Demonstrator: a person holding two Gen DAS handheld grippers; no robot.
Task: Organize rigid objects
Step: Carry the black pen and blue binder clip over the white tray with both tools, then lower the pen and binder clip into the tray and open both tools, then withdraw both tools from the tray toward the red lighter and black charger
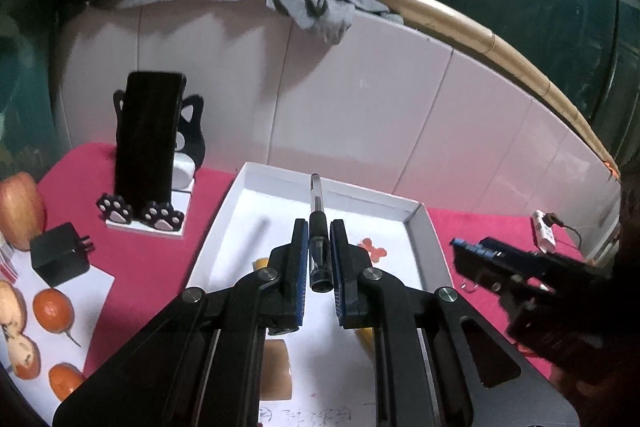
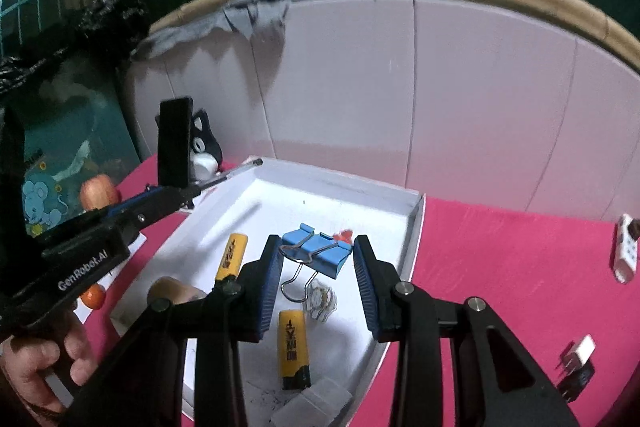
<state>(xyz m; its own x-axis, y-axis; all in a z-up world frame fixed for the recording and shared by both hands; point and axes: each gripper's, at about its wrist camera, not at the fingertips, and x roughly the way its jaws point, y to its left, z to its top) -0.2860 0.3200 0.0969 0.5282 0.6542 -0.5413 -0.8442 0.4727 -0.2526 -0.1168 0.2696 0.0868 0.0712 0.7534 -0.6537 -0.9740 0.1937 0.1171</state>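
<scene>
A black and clear pen (image 1: 317,195) sticks forward from my left gripper (image 1: 318,227), which is shut on its barrel above the white tray (image 1: 418,243). From the right wrist view that gripper (image 2: 194,191) hangs over the tray's left rim. My right gripper (image 2: 317,242) is shut on a blue binder clip (image 2: 320,259), held above the tray (image 2: 416,227) with its wire handles toward the camera. In the left wrist view the right gripper (image 1: 460,247) shows at the right, blurred. Two yellow batteries (image 2: 232,255) (image 2: 292,343), a tan roll (image 2: 176,291) and a red bone-shaped piece (image 1: 372,251) lie in the tray.
A phone on a cat-shaped stand (image 1: 148,143) stands left of the tray. Beside it are a black charger (image 1: 60,255), oranges (image 1: 52,309) and an apple (image 1: 20,211). On the red cloth to the right lie a white adapter (image 2: 626,251) and a white plug (image 2: 578,355). A pale panel wall closes the back.
</scene>
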